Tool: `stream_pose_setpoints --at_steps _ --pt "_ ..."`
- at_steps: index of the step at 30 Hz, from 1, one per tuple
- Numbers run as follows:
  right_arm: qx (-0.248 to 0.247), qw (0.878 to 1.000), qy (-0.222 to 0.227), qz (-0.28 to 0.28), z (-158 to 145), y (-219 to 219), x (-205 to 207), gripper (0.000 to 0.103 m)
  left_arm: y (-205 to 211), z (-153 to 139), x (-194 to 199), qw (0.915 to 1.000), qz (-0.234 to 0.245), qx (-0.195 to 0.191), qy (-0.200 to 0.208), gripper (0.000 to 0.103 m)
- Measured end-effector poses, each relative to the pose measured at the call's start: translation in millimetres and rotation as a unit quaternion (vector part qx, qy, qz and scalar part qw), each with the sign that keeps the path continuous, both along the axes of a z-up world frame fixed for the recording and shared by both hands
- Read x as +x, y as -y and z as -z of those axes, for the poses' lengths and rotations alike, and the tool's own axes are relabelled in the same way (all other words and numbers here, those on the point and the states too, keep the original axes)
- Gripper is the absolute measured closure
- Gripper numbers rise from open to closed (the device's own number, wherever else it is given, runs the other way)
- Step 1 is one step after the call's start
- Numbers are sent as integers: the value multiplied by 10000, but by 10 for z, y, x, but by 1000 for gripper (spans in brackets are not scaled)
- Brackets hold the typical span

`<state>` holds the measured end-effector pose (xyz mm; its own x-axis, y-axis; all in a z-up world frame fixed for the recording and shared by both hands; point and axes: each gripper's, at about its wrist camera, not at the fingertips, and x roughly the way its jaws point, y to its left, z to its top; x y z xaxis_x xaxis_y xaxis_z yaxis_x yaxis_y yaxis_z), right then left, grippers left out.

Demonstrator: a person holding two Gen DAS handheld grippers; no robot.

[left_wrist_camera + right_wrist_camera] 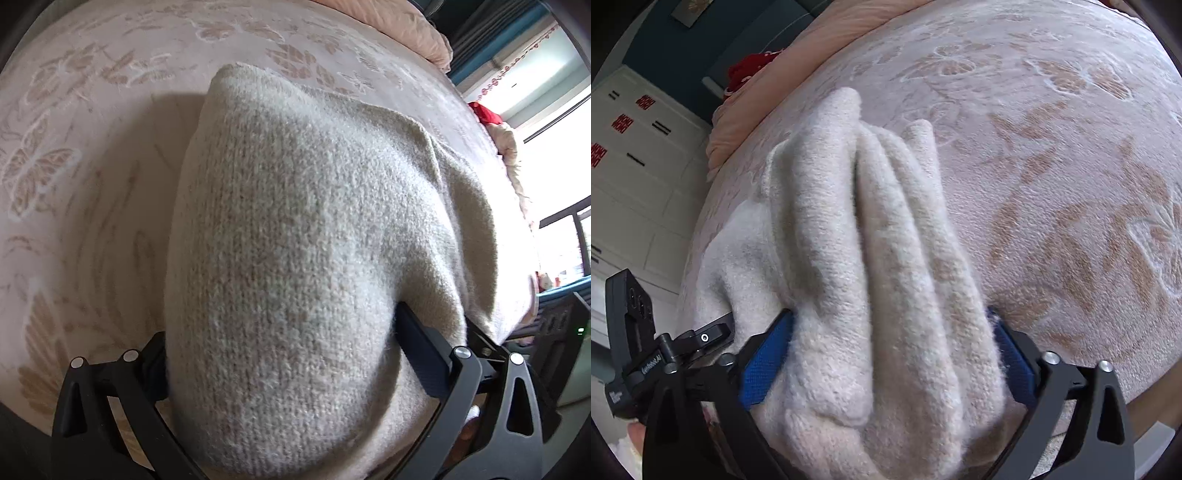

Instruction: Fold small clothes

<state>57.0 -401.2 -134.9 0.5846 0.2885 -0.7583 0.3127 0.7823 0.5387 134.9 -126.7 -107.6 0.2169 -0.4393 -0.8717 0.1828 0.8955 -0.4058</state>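
A cream knitted garment (295, 240) lies on the bed, bulging up between the black fingers of my left gripper (280, 343), which is shut on its near edge. In the right wrist view the same knit (871, 266) is bunched in thick folds between the blue pads (764, 362) of my right gripper (886, 350), which is shut on it. The left gripper's body (631, 332) shows at the left edge of the right wrist view, close beside the right one.
The bed cover (74, 166) is pale pink with a butterfly and flower pattern. A peach quilt (406, 26) lies at the bed's far end, with a red item (750, 70) on it. White cupboards (631, 166) stand beside the bed. A bright window (554, 129) is to the right.
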Motion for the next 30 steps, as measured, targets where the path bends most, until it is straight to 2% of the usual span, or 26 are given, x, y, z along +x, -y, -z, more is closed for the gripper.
stream_pose_setpoints --at_steps 1,3,6,8,12,18,22,26,30 --pt "79 9999 85 -71 -9 -4 21 34 -24 -12 1 9999 -1 -94 -61 13" --pt "229 9996 126 -98 -40 -18 31 53 -65 -84 -14 9997 6 -211 -100 33" --pt "575 9982 136 103 -156 17 -39 62 -119 -264 -49 9995 87 -298 -28 55" --pt "824 9961 231 195 -306 13 -104 64 -160 -442 -95 9990 148 -419 28 58" --pt "803 9961 374 29 -672 -133 -266 65 -226 -784 -272 9982 335 -427 243 61" --pt "690 9954 640 -192 -1203 -299 -762 65 -484 -1281 -659 9948 613 -697 430 61" --pt "359 9935 1024 -330 -1654 -494 -1042 65 -630 -1671 -924 9900 742 -823 878 61" --pt "-140 9856 1622 -467 -2210 -718 -1153 65 -803 -2211 -1046 9799 764 -962 1573 61" --pt "-498 9667 2449 -548 -2868 -982 -1193 65 -1036 -2852 -1115 9600 696 -1131 2465 60"
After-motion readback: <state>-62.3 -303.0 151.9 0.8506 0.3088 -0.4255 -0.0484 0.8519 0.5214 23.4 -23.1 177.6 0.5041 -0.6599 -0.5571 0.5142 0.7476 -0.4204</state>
